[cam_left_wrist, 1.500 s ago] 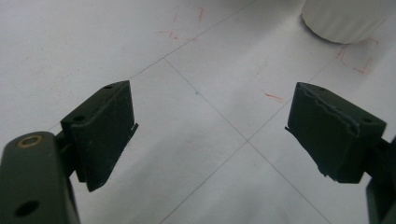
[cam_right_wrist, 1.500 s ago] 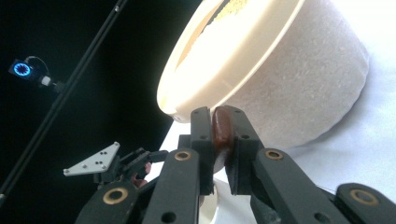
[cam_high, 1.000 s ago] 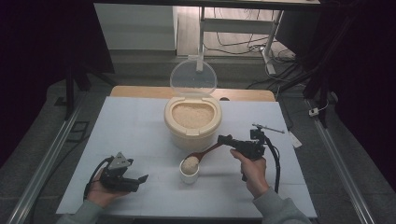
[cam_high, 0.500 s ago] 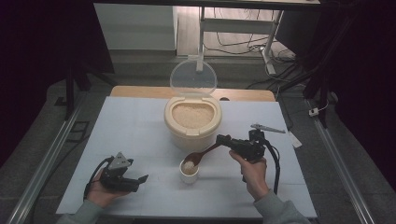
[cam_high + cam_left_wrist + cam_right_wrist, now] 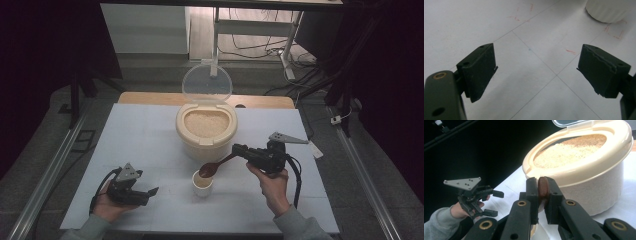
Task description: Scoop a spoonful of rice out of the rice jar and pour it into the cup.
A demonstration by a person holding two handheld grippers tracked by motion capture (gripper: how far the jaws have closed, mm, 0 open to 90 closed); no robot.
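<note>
A cream container [image 5: 206,127] full of rice stands mid-table, its clear lid [image 5: 206,82] tipped open behind it. In front of it sits a small white cup [image 5: 202,183] with rice inside. My right gripper [image 5: 238,149] is shut on the handle of a brown wooden spoon [image 5: 210,169], whose bowl hovers just above the cup. In the right gripper view the jaws [image 5: 541,185] clamp the spoon handle [image 5: 543,187] in front of the container [image 5: 586,167]. My left gripper [image 5: 150,192] rests open and empty at the front left, its jaws [image 5: 536,70] wide over bare table, the cup [image 5: 609,10] beyond.
The white table [image 5: 140,135] has thin grid lines and faint red marks [image 5: 570,51]. A wooden strip [image 5: 260,101] runs along its far edge. Metal rails [image 5: 50,170] flank both sides, and cables lie on the floor beyond. The left hand's gripper [image 5: 494,203] appears in the right gripper view.
The right gripper has lifted the spoon off the cup's rim and drawn it slightly up and back toward the container. The left gripper has stayed put.
</note>
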